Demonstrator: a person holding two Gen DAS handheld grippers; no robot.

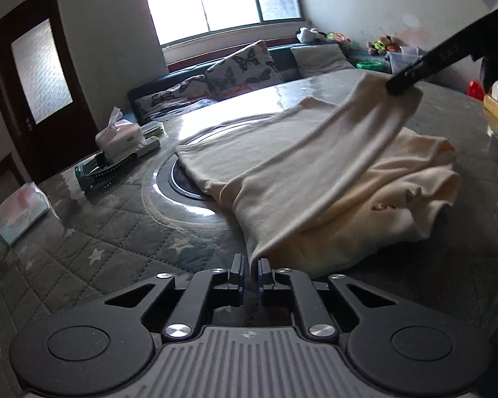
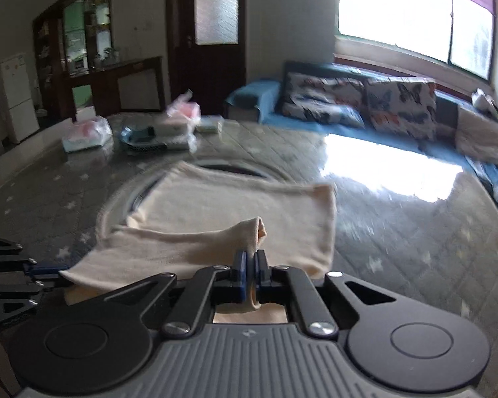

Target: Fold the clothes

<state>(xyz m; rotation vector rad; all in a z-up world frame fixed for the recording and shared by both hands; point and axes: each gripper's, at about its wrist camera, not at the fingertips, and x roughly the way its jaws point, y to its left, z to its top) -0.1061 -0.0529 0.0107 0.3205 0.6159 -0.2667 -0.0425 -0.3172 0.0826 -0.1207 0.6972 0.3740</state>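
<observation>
My right gripper [image 2: 251,267] pinches sleeve [image 1: 358,139], lifted above cream shirt [image 1: 249,165] on table [image 1: 83,232]. My left gripper [image 1: 250,270] nearly pressed together at hem, grip unclear. Fold partway; bunched far side unsquared.

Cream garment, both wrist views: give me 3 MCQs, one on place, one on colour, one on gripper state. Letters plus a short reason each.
1. Where does the bulk of the cream garment lie?
A. on the sofa
B. on the quilted table cover
C. on the floor

2. What colour are the stars on the table cover?
A. red
B. yellow
C. white

3. What is the right gripper doing?
A. shut on a sleeve of the garment
B. open over a bare table
C. holding a tissue pack

Answers:
1 B, the garment spreads across the cover, partly over the round inset.
2 C, pale white stars dot the grey quilting.
3 A, cream cloth is pinched between its fingers.
</observation>
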